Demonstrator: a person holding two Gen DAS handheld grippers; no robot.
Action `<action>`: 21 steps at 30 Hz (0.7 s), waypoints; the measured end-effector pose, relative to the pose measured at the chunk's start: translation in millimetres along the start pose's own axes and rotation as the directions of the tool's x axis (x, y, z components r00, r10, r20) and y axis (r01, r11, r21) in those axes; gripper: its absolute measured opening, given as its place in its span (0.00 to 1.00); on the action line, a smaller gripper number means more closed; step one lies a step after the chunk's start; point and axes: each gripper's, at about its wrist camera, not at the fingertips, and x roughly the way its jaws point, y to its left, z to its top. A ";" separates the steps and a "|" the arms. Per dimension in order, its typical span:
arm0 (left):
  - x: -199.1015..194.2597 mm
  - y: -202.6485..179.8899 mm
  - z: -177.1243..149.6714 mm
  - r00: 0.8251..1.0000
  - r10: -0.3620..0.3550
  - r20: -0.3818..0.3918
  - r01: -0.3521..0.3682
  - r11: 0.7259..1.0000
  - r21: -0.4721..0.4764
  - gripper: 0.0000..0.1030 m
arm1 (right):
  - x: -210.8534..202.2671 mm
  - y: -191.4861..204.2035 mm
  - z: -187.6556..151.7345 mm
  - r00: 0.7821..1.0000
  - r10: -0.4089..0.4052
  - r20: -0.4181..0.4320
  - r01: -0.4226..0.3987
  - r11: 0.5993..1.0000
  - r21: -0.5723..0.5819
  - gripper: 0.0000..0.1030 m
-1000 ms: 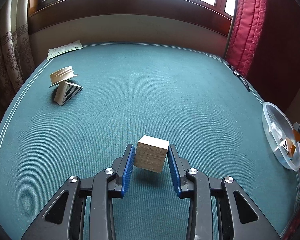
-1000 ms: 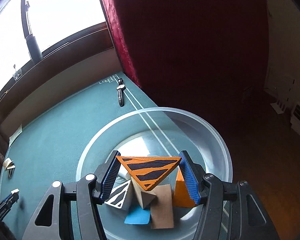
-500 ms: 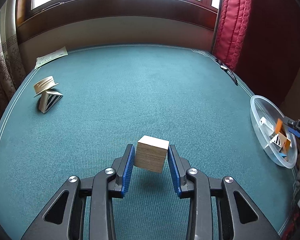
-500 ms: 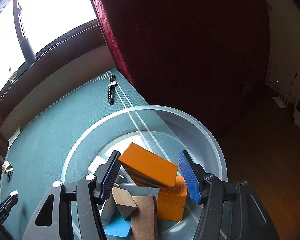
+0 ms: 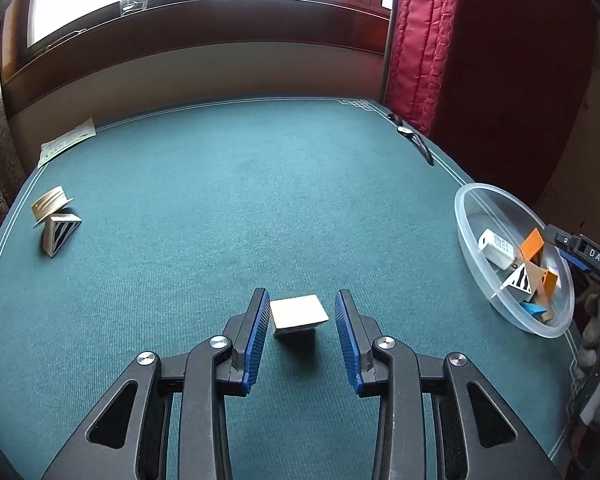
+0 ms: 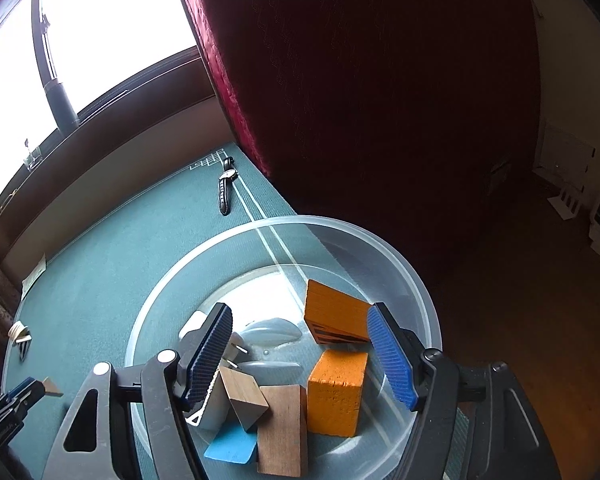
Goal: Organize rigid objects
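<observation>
My left gripper (image 5: 301, 334) is clamped on the wooden block (image 5: 298, 312); the clear bowl (image 5: 470, 240) lies at the frame's right edge, so I'd carry rightward; my right gripper (image 6: 300, 336), jaws opening on nothing, hangs over it.

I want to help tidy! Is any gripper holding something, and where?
The left gripper pinches the wooden block by opposite sides. The right gripper, jaws opening over the bowl, holds nothing.

White letters "DAS" on the right gripper (image 5: 592, 258) body.
</observation>
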 end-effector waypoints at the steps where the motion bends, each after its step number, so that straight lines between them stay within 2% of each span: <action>1: 1.0 -4.9 1.5 1.000 -0.012 0.001 0.012 1.000 0.008 0.34 | -2.1 -0.3 -0.3 1.000 0.000 0.003 0.000 1.000 -0.003 0.74; 4: 3.2 -20.2 4.9 0.999 -0.037 0.009 0.037 0.998 0.041 0.34 | -4.9 -2.3 -0.5 1.000 0.003 0.014 -0.003 1.000 0.001 0.84; 7: 3.7 -30.7 6.0 0.999 -0.048 0.009 0.047 0.997 0.057 0.34 | -8.9 -6.0 -1.1 1.000 0.004 0.026 -0.004 1.000 0.011 0.85; 13: 12.6 -25.3 -0.4 1.000 -0.004 -0.028 0.005 0.999 0.036 0.36 | -16.0 -9.9 -5.8 0.998 0.006 0.055 -0.006 1.000 0.006 0.90; 18: 14.7 -4.4 -7.2 0.998 0.044 -0.042 -0.045 0.999 -0.021 0.54 | -18.3 -8.4 -10.0 0.997 0.017 0.073 -0.017 1.000 -0.002 0.91; 21: 17.9 4.2 -8.5 0.996 0.069 -0.049 -0.071 0.997 -0.040 0.54 | -19.1 -5.3 -11.7 0.996 0.023 0.081 -0.022 1.000 -0.016 0.91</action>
